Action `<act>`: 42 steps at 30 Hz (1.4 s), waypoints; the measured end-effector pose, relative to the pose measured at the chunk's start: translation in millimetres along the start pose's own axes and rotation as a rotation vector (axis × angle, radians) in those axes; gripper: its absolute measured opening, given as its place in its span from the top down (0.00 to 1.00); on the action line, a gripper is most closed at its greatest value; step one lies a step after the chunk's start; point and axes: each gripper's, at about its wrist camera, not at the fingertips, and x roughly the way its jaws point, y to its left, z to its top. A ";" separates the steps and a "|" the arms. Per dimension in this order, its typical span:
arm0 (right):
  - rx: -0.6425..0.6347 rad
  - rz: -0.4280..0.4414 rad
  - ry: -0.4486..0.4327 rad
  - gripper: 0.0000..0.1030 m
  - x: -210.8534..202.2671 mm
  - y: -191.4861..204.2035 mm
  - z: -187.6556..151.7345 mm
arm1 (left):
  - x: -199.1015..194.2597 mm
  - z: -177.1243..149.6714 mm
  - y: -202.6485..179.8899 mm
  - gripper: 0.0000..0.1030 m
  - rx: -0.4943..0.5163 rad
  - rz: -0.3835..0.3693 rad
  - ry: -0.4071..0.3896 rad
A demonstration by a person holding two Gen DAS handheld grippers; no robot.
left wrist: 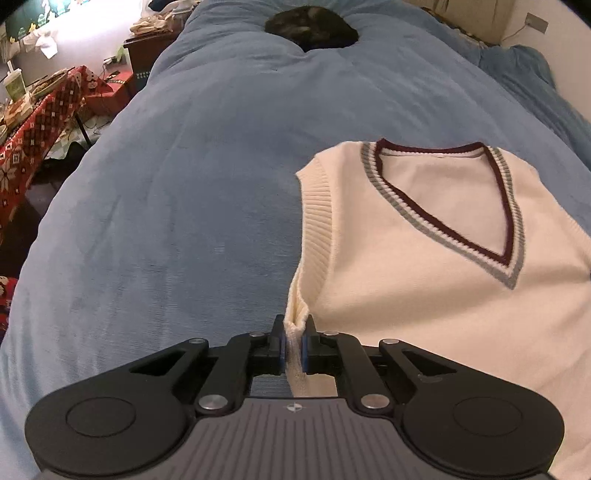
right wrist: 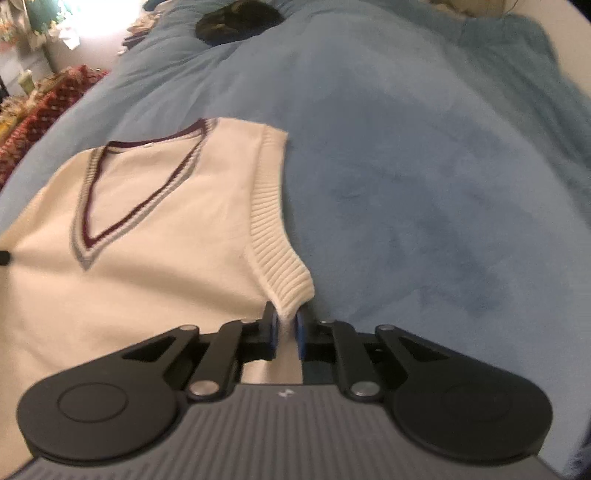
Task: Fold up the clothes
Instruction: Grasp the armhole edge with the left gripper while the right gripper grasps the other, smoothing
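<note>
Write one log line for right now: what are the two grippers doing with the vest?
left gripper: shut on vest side edge | right gripper: shut on vest's other side | vest: flat on blue blanket

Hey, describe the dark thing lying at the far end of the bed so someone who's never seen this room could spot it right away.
Start at the big blue blanket covering the bed, then look past the cream vest toward the far end. There a dark rounded lump sits in a dip in the blanket; what it is cannot be told. It is the only near-black thing on the blue.
</note>
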 end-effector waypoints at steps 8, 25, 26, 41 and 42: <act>-0.008 -0.029 0.032 0.72 10.8 0.4 0.2 | 13.1 4.0 6.4 0.78 -0.049 0.001 0.052; 0.049 -0.005 0.124 0.66 -50.1 3.2 -93.0 | -53.2 -102.6 -15.7 0.61 -0.093 -0.023 0.165; 0.050 -0.008 0.134 0.66 -53.6 4.0 -101.8 | -57.4 -109.6 -17.9 0.61 -0.105 -0.026 0.174; 0.183 0.033 0.314 0.66 -135.1 25.6 -229.2 | -129.6 -207.1 -40.5 0.62 -0.229 -0.093 0.300; 0.187 0.036 0.322 0.66 -139.4 28.2 -235.8 | -133.5 -211.7 -42.2 0.62 -0.233 -0.098 0.303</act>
